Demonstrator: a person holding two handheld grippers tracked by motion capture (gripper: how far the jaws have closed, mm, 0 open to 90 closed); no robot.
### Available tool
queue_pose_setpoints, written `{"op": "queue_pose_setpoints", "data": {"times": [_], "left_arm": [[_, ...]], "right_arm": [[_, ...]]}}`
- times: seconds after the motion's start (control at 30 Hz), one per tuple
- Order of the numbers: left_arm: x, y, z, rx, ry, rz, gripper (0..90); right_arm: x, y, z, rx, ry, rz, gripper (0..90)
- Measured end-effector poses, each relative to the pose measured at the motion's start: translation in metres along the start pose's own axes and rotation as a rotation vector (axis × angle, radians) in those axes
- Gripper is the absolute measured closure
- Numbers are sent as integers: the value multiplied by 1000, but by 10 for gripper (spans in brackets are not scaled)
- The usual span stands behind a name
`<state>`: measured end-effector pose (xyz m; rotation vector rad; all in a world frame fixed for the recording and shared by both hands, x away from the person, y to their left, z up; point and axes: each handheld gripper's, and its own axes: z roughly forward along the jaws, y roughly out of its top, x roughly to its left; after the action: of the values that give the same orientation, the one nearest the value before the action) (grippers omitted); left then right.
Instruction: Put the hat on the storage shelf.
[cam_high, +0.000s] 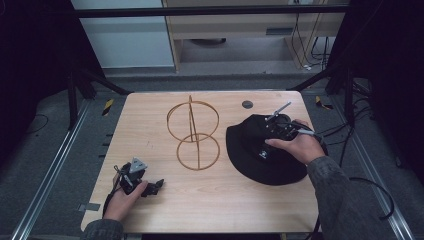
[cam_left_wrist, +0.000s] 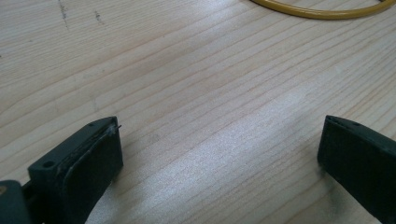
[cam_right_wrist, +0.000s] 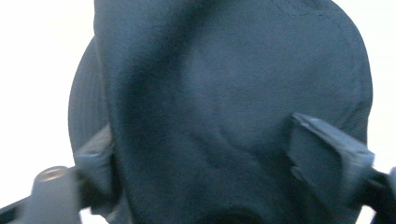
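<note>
Black hat (cam_high: 260, 150): lies on the right half of the wooden table (cam_high: 155, 200), brim spread flat, crown up, just right of the wire stand
Right gripper (cam_high: 267, 131): held in the person's right hand (cam_high: 299, 146) over the hat's crown; in the right gripper view its jaws straddle a ridge of dark fabric (cam_right_wrist: 224, 112), spread wide, and whether the pads press the cloth cannot be told
Left gripper (cam_high: 156, 186): rests low near the table's front left corner in the left hand (cam_high: 124, 201), jaws wide apart over bare wood, nothing between them
Wire stand (cam_high: 194, 131): two golden rings on an upright rod at mid-table, well apart from the left gripper; an arc of its lower ring (cam_left_wrist: 322, 10) shows in the left gripper view
</note>
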<state>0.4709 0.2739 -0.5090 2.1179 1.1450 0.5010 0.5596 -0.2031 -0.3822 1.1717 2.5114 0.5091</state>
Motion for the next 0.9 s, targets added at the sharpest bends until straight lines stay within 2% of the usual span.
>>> {"op": "queue_pose_setpoints", "data": {"times": [0.1,0.17,0.2,0.23,0.3,0.33,0.4,0.57,0.77,0.9], "left_arm": [[0,0,0,0,0,0,0],[0,0,0,0,0,0,0],[0,0,0,0,0,0,0],[0,0,0,0,0,0,0],[0,0,0,0,0,0,0],[0,0,0,0,0,0,0],[0,0,0,0,0,0,0],[0,0,0,0,0,0,0],[0,0,0,0,0,0,0],[0,0,0,0,0,0,0]], "right_arm": [[0,-1,3,15,1,-13,357],[-2,-1,4,19,18,-11,462],[-3,-2,4,15,35,-18,583],[-3,-2,4,15,35,-18,583],[-4,-2,3,19,59,-8,699],[-5,-2,3,21,71,-10,699],[-7,-3,3,20,89,-13,769],[-10,-4,3,18,112,-1,815],[-12,-4,-4,-10,129,9,843],[-17,-5,-16,-46,131,21,848]]}}
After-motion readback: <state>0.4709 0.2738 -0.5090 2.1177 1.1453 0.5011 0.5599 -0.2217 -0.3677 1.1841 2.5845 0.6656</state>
